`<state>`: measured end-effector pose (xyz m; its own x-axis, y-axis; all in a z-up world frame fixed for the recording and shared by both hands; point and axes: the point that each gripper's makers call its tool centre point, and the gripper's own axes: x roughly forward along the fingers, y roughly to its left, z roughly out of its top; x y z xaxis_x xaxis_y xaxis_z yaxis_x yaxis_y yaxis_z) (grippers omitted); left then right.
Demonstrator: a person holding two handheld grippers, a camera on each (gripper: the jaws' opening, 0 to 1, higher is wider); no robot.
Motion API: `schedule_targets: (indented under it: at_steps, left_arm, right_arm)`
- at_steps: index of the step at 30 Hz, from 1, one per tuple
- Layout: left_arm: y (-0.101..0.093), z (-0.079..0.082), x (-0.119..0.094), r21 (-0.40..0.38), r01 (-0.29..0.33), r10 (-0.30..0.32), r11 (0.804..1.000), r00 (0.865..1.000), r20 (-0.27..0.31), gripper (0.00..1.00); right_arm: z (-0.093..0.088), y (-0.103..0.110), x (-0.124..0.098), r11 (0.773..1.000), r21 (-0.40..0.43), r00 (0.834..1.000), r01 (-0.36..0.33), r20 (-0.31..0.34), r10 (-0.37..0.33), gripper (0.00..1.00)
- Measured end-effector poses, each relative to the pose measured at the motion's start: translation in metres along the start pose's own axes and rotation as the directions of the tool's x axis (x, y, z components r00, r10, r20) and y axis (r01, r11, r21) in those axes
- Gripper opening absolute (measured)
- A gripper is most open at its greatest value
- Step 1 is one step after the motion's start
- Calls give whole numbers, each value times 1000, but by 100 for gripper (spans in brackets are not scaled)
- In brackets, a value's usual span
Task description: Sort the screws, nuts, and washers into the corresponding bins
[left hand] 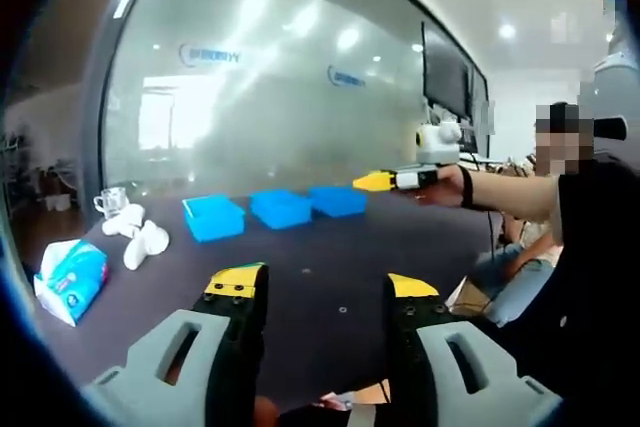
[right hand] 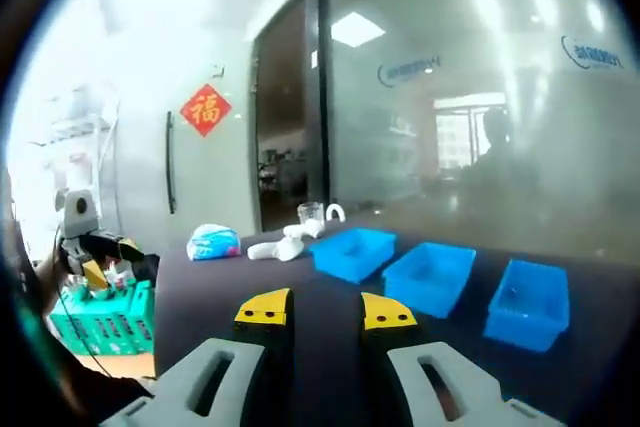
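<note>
I hold both tools above the dark table [left hand: 330, 247] with nothing in either: the left gripper [left hand: 325, 287] stands with its jaws spread wide and empty, and the right gripper [right hand: 325, 315] has its jaws parted by a narrower gap, also empty. The three blue bins [right hand: 435, 277] sit in a row towards the far edge of the table, near a frosted glass wall [left hand: 280, 87]; in the left gripper view I see them as a line [left hand: 275, 209], with white objects [left hand: 135, 237] and a tissue pack [left hand: 70, 279] off to one side. Of the hardware, I can make out only a couple of tiny specks on the tabletop [left hand: 342, 309] just ahead of the left jaws, too small to name as screw, nut or washer. I judge such pieces to be light, hard and slick metal, prone to skating or rolling away; washers lie flat and leave little to pinch, so I would take them by the rim, nuts across their flats, screws across the shank, with the tips squarely down on the table.
</note>
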<state>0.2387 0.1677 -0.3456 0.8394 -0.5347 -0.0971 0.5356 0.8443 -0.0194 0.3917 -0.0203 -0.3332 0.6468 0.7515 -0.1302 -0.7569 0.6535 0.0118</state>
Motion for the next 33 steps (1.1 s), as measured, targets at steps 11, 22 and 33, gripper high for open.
schedule_targets:
  at_steps: [11,22,33]
  left_arm:
    - [-3,-6,2,14,3,-2,1000,1000,-24,44]
    - [-9,-14,6,0,18,-18,1000,999,-49,44]
    - [-5,-18,1,-3,1,-1,1000,998,-59,44]
  right_arm:
    - [-27,29,-43,994,-47,992,-94,-94,89,21]
    - [-31,40,-40,977,-109,960,-184,-233,155,21]
    - [-34,49,-9,945,-149,904,-291,-366,221,21]
